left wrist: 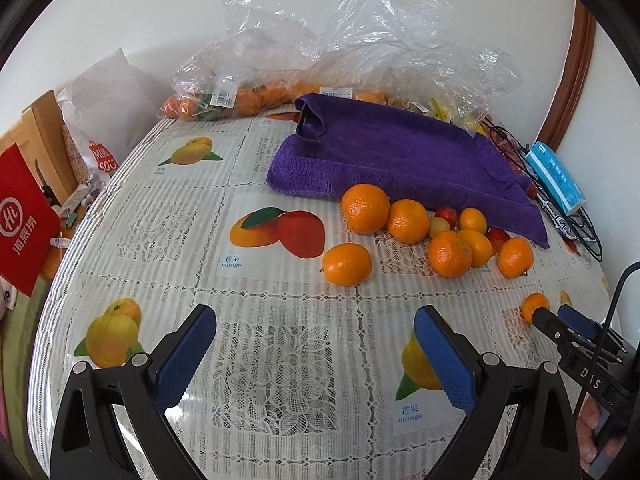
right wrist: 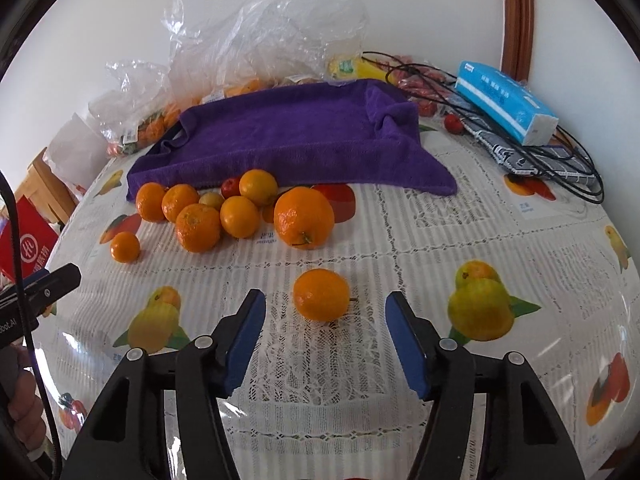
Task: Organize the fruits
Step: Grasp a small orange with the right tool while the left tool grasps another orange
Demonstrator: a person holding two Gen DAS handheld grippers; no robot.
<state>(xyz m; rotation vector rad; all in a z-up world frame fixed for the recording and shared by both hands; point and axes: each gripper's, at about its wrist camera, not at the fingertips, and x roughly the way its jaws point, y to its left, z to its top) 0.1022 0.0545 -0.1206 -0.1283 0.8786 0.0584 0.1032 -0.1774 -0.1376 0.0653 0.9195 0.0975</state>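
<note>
A small orange (right wrist: 321, 294) lies alone on the fruit-print tablecloth (right wrist: 440, 240). My right gripper (right wrist: 326, 298) is open, its blue pads (right wrist: 248, 332) on either side of the orange and clear of it. In the left wrist view the same orange (left wrist: 534, 306) sits at the tips of the right gripper (left wrist: 554, 314). Several loose oranges (right wrist: 236, 216) and small red fruits cluster along the edge of a purple towel (right wrist: 296, 136). My left gripper (left wrist: 316, 314) hangs open over bare cloth with nothing between its fingers. The nearest orange (left wrist: 347, 264) lies just beyond it.
Clear plastic bags (left wrist: 248, 96) holding more oranges stand at the back by the wall. A blue tissue pack (right wrist: 504, 100) and black cables (right wrist: 560, 160) lie at the back right. A red bag (left wrist: 24, 220) hangs beyond the table's left edge.
</note>
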